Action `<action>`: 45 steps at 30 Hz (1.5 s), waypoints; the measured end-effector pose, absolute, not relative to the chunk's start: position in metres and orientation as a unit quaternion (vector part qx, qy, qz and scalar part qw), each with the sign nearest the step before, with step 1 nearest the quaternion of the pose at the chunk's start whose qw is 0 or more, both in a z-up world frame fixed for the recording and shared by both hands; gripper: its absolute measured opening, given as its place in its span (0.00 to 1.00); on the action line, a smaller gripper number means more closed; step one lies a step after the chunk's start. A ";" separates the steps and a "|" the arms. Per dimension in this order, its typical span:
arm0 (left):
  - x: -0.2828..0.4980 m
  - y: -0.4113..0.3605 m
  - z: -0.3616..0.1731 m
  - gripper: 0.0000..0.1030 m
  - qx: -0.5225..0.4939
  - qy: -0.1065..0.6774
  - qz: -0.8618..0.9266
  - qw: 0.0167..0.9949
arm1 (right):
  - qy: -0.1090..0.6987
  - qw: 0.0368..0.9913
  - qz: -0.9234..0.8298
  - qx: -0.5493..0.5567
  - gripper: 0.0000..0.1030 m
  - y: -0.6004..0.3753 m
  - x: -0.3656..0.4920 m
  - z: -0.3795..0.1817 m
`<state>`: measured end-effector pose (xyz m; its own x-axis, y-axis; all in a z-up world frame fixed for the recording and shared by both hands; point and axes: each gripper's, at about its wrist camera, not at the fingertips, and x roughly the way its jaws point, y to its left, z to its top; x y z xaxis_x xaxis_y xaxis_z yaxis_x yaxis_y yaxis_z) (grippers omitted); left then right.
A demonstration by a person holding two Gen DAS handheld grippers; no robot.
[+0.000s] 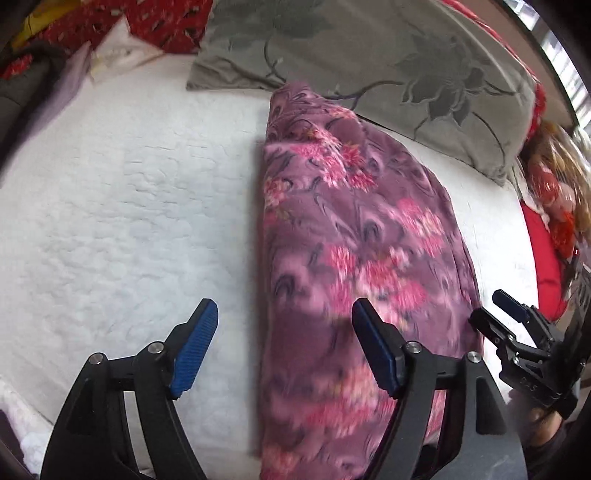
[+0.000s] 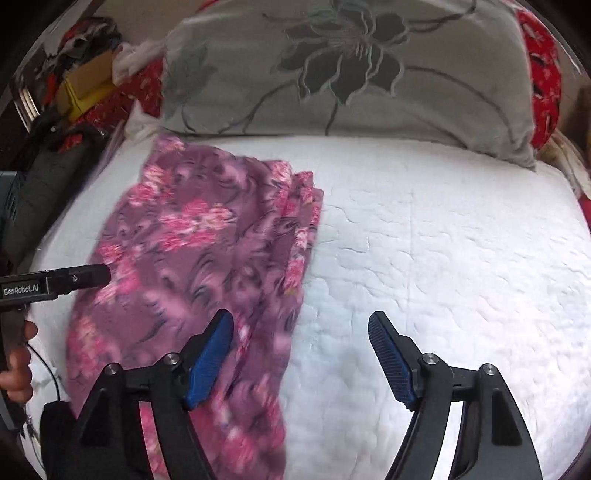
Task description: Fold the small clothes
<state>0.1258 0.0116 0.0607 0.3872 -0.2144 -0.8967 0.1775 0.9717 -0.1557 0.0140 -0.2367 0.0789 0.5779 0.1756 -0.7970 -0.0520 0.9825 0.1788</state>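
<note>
A purple garment with pink flowers (image 1: 354, 258) lies folded lengthwise on the white quilted bed (image 1: 122, 221); it also shows in the right wrist view (image 2: 192, 266). My left gripper (image 1: 284, 310) is open and empty, its right finger over the garment's near left part. My right gripper (image 2: 301, 323) is open and empty, straddling the garment's right edge. The right gripper also shows at the right of the left wrist view (image 1: 495, 310). The left gripper's body (image 2: 55, 282) shows at the left of the right wrist view.
A grey pillow with a dark flower print (image 2: 351, 74) lies across the head of the bed. Red patterned bedding (image 1: 162, 26) and clutter with a yellow box (image 2: 85, 92) sit at the far left. A red cushion (image 1: 546, 254) lies at the right edge.
</note>
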 end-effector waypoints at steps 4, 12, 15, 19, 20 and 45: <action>0.101 0.006 0.038 0.74 0.008 0.561 -0.110 0.820 | 0.478 0.874 0.056 0.064 0.84 -0.237 -0.011 0.058; 0.062 0.003 0.038 0.76 0.026 0.574 -0.098 0.813 | 0.497 0.866 0.012 0.054 0.94 -0.239 -0.055 0.051; 0.050 0.001 0.031 0.76 0.040 0.579 -0.093 0.809 | 0.509 0.860 0.006 0.027 0.98 -0.234 -0.070 0.038; 0.035 0.001 0.037 0.76 0.047 0.573 -0.088 0.813 | 0.509 0.859 -0.016 0.058 0.98 -0.236 -0.085 0.040; 0.031 0.000 0.040 0.76 0.053 0.570 -0.088 0.815 | 0.510 0.858 -0.018 0.059 0.98 -0.237 -0.088 0.041; -0.072 0.027 0.059 0.76 0.081 0.501 -0.086 0.857 | 0.424 0.904 -0.041 -0.027 0.98 -0.176 -0.170 0.103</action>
